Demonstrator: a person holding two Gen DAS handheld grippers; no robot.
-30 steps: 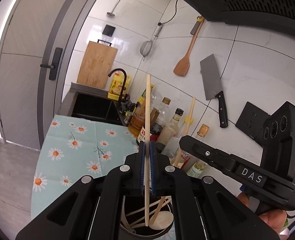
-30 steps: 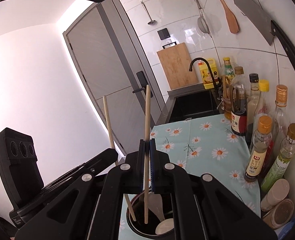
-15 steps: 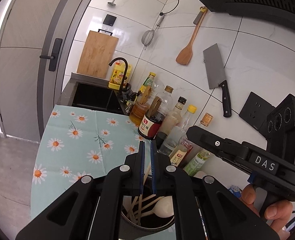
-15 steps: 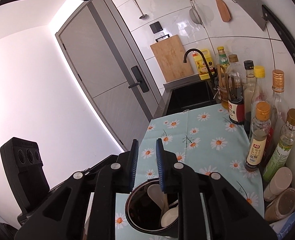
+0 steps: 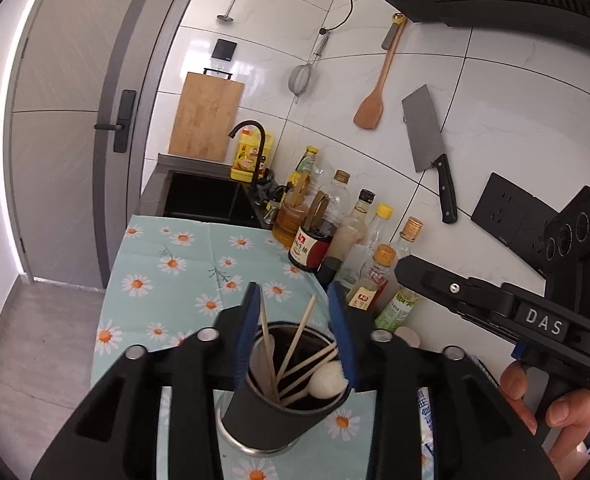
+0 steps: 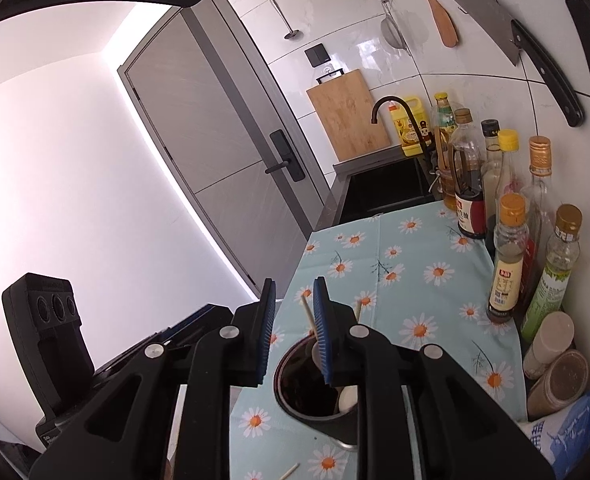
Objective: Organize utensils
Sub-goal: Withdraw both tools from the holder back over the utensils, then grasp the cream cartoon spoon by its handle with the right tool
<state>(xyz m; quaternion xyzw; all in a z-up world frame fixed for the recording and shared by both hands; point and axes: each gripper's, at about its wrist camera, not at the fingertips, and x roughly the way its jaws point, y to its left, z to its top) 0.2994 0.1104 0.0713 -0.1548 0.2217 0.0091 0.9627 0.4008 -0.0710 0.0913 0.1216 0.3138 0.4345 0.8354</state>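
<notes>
Both views are brightly and evenly lit by daylight. In the right wrist view the plain white side wall (image 6: 75, 160) is washed out almost to pure white, and a bright strip of light is seen along the edge of the grey panelled door (image 6: 215, 152). Soft reflections are thrown off the glossy white wall tiles (image 5: 515, 120). Straight lines are bent strongly by the fisheye lens, and the corners are blackened by vignetting. Focus is sharp throughout, with no motion blur visible.
</notes>
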